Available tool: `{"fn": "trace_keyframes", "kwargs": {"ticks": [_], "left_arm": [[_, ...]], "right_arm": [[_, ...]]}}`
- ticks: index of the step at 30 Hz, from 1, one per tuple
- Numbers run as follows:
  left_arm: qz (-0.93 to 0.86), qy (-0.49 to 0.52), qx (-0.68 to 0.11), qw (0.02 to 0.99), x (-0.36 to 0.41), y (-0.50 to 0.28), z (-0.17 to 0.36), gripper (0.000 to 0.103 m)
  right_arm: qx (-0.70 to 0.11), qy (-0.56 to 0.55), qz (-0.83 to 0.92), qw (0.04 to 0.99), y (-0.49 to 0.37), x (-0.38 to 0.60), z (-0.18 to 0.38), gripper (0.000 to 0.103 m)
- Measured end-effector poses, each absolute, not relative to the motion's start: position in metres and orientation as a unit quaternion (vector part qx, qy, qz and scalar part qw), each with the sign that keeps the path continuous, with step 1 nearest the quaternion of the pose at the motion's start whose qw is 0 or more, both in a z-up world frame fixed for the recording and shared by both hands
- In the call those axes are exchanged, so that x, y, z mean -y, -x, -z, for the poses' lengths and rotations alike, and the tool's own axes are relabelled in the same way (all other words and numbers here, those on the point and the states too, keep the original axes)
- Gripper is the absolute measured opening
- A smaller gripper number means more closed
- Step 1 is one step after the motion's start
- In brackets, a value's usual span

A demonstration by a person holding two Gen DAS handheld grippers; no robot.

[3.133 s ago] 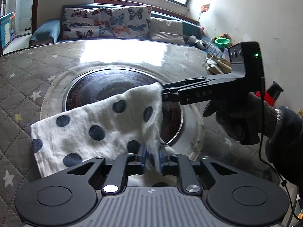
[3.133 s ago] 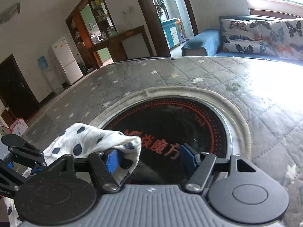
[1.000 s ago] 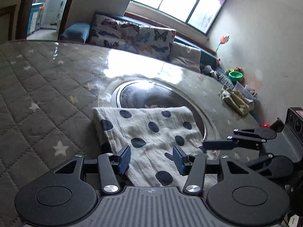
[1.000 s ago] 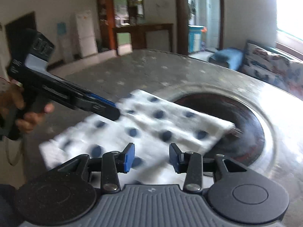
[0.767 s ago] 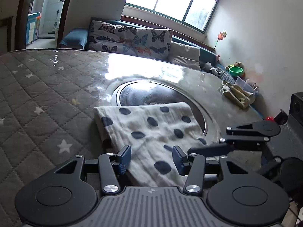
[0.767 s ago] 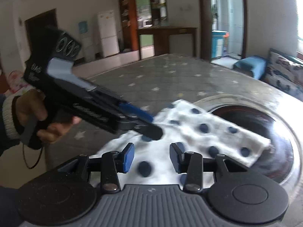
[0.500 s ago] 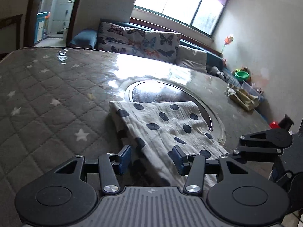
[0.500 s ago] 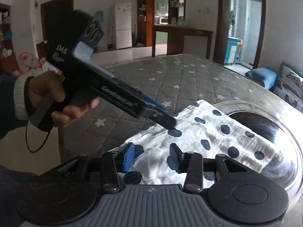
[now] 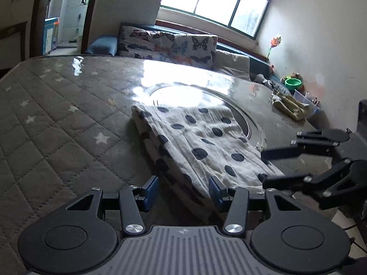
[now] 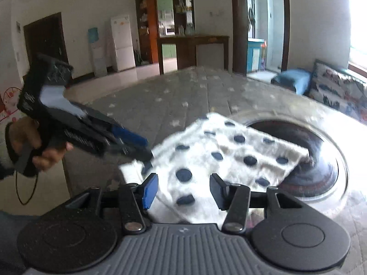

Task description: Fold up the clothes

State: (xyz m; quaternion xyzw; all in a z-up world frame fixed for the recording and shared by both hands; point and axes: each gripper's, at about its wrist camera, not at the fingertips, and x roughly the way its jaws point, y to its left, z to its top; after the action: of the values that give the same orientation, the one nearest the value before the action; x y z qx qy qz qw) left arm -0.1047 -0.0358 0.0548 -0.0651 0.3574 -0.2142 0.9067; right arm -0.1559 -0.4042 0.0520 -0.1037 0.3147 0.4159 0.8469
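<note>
The white cloth with dark blue dots (image 9: 201, 142) lies folded on the quilted grey counter (image 9: 52, 123), its far end reaching over the rim of the round dark inset (image 10: 321, 151) in the counter's middle. It is one cloth, doubled into layers: along its left edge in the left wrist view the lower layers show as a stacked, shadowed fold, and how many layers there are cannot be counted. Its near end is cut off behind the gripper bodies in both views, and in the right wrist view the cloth is blurred and washed out by glare. Two grippers are in view. The left gripper (image 9: 184, 192) stands with its fingers partly apart over the near edge of the cloth, the pads clear of the fabric and holding nothing. The right gripper (image 10: 184, 191) has just been opening; its fingers are likewise partly apart with the cloth below the gap and nothing pinched. A bare hand (image 10: 34, 146) with a light cuff grips the left tool's handle, blurred. Beyond the counter stand a sofa with butterfly-print cushions (image 9: 169, 48), a green bowl (image 9: 293, 83) and a crumpled yellowish item (image 9: 290, 106) near the counter's right edge.
</note>
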Motion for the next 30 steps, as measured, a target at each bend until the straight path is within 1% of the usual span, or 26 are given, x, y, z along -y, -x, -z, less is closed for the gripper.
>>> {"fn": "trace_keyframes", "kwargs": {"ticks": [2, 4, 6, 7, 9, 11, 13, 15, 17, 19, 21, 25, 27, 30], "left_arm": [[0.208, 0.075, -0.357, 0.908, 0.03, 0.106, -0.057, 0.051], [0.198, 0.086, -0.356, 0.909, 0.024, 0.105, -0.056, 0.052], [0.185, 0.094, -0.36, 0.91, 0.02, 0.101, -0.054, 0.053], [0.178, 0.097, -0.363, 0.91, 0.018, 0.099, -0.053, 0.053], [0.164, 0.103, -0.367, 0.91, 0.015, 0.093, -0.05, 0.054], [0.147, 0.099, -0.367, 0.913, 0.012, 0.087, -0.048, 0.055], [0.129, 0.097, -0.367, 0.916, 0.009, 0.08, -0.045, 0.059], [0.111, 0.094, -0.367, 0.919, 0.004, 0.073, -0.042, 0.064], [0.093, 0.09, -0.367, 0.921, -0.001, 0.066, -0.039, 0.067], [0.073, 0.081, -0.368, 0.923, -0.004, 0.059, -0.036, 0.07], [0.061, 0.075, -0.369, 0.924, -0.007, 0.054, -0.033, 0.071], [0.049, 0.074, -0.364, 0.927, -0.011, 0.049, -0.032, 0.074], [0.048, 0.079, -0.359, 0.929, -0.013, 0.048, -0.031, 0.08], [0.037, 0.068, -0.352, 0.933, -0.014, 0.046, -0.03, 0.085]], "right_arm": [[-0.321, 0.096, -0.414, 0.846, 0.156, 0.409, -0.048, 0.052], [-0.32, 0.078, -0.405, 0.853, 0.155, 0.418, -0.049, 0.057], [-0.317, 0.06, -0.39, 0.862, 0.153, 0.427, -0.049, 0.059], [-0.314, 0.055, -0.377, 0.87, 0.151, 0.432, -0.049, 0.064], [-0.307, 0.05, -0.349, 0.884, 0.149, 0.44, -0.049, 0.07], [-0.308, 0.04, -0.329, 0.892, 0.146, 0.449, -0.048, 0.071], [-0.309, 0.033, -0.301, 0.902, 0.142, 0.461, -0.045, 0.08], [-0.309, 0.031, -0.274, 0.91, 0.138, 0.471, -0.041, 0.081], [-0.31, 0.026, -0.25, 0.917, 0.134, 0.481, -0.037, 0.084], [-0.314, 0.015, -0.226, 0.922, 0.129, 0.492, -0.031, 0.086], [-0.318, 0.006, -0.203, 0.926, 0.123, 0.502, -0.026, 0.091], [-0.326, -0.01, -0.16, 0.932, 0.113, 0.521, -0.013, 0.092], [-0.328, -0.015, -0.14, 0.934, 0.109, 0.528, -0.008, 0.092], [-0.327, -0.011, -0.111, 0.939, 0.103, 0.534, -0.002, 0.095]]}}
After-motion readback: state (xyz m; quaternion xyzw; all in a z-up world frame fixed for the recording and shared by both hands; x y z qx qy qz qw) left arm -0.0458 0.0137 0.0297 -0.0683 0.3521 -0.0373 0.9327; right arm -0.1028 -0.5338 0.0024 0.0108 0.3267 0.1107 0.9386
